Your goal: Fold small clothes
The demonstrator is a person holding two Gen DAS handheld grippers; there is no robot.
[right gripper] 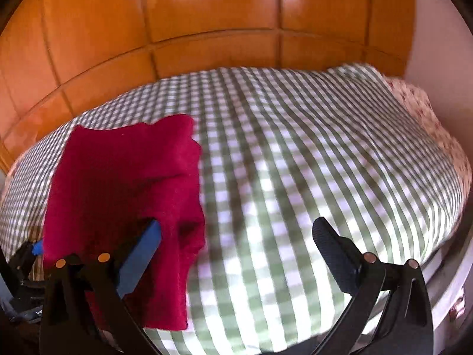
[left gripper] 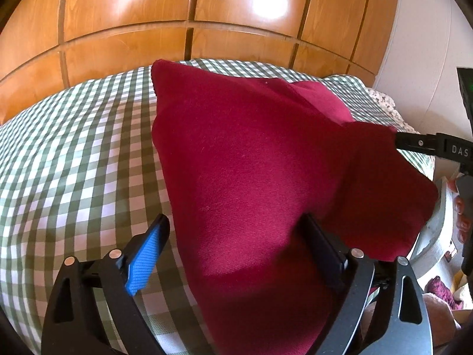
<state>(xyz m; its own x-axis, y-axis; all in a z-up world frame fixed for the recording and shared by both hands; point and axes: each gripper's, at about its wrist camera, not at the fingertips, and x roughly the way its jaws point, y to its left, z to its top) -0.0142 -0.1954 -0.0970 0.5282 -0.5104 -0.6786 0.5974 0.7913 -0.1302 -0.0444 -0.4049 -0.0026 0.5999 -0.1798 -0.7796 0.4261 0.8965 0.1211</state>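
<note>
A: The left gripper (left gripper: 236, 236) hangs over the checked bedspread (left gripper: 74, 153) with its 2 fingers spread wide. The blue pad (left gripper: 145, 260) faces inward above bare bedspread, and nothing is pinched.

B: So what runs between the fingers?

A: The red garment (left gripper: 251, 153). It lies on the bedspread as 1 broad folded sheet. The black finger (left gripper: 322, 248) sits at the cloth on that side, but the pads do not press on it.

B: And the right gripper (right gripper: 239, 251)?

A: Also wide open, above the bedspread's near edge. Its own camera is blurred. Its blue finger (right gripper: 142, 257) lies against the red garment, while its black finger (right gripper: 334, 257) stands over bare checks. Whether the cloth hangs on the blue finger I cannot tell.

B: Does the left camera help?

A: A little. There 1 corner of the garment meets the tip of the right gripper, and that side looks lifted off the bedspread. A person's fingers (left gripper: 461, 210) show at the handle, beyond the bedspread's near edge.

B: How far does the garment reach?

A: Its far corner comes close to the bedspread's far edge, where the wooden panels (left gripper: 133, 44) rise. A floral fabric (right gripper: 419, 112) peeks out at the bedspread's far right corner.
</note>
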